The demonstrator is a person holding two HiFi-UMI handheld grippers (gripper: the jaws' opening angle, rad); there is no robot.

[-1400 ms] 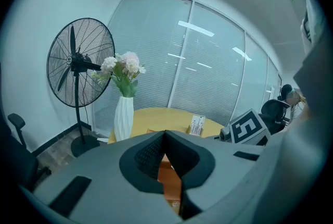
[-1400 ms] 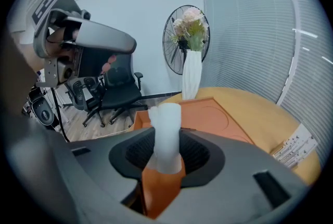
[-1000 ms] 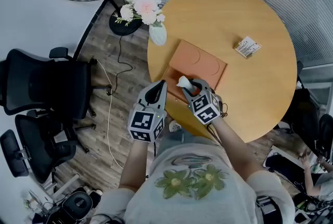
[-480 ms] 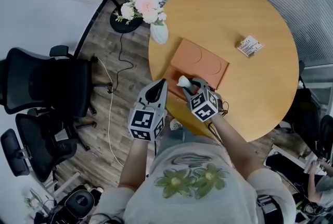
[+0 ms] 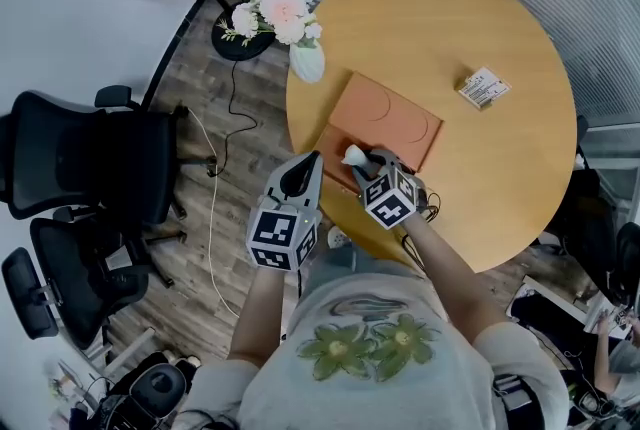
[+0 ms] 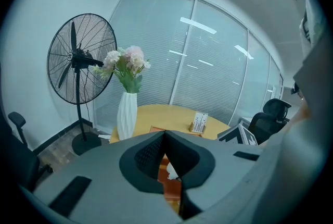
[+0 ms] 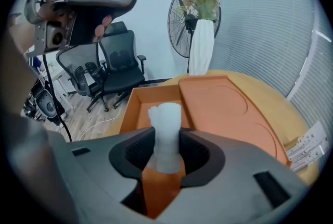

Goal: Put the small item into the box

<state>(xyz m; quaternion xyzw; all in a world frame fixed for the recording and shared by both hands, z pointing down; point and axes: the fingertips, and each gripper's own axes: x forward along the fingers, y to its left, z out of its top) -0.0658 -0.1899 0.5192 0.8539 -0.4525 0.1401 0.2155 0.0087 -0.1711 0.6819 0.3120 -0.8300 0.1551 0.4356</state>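
White roll held over the open orange box

Head view: the right gripper (image 5: 362,159) holds a small white roll (image 5: 353,154) above the orange box (image 5: 338,138) on the round surface (image 5: 470,178), with the left gripper (image 5: 309,165) just beside it. Left gripper view: jaws together, empty (box glimpsed beyond). Right gripper view: jaws clamp the roll upright over the box's open tray.
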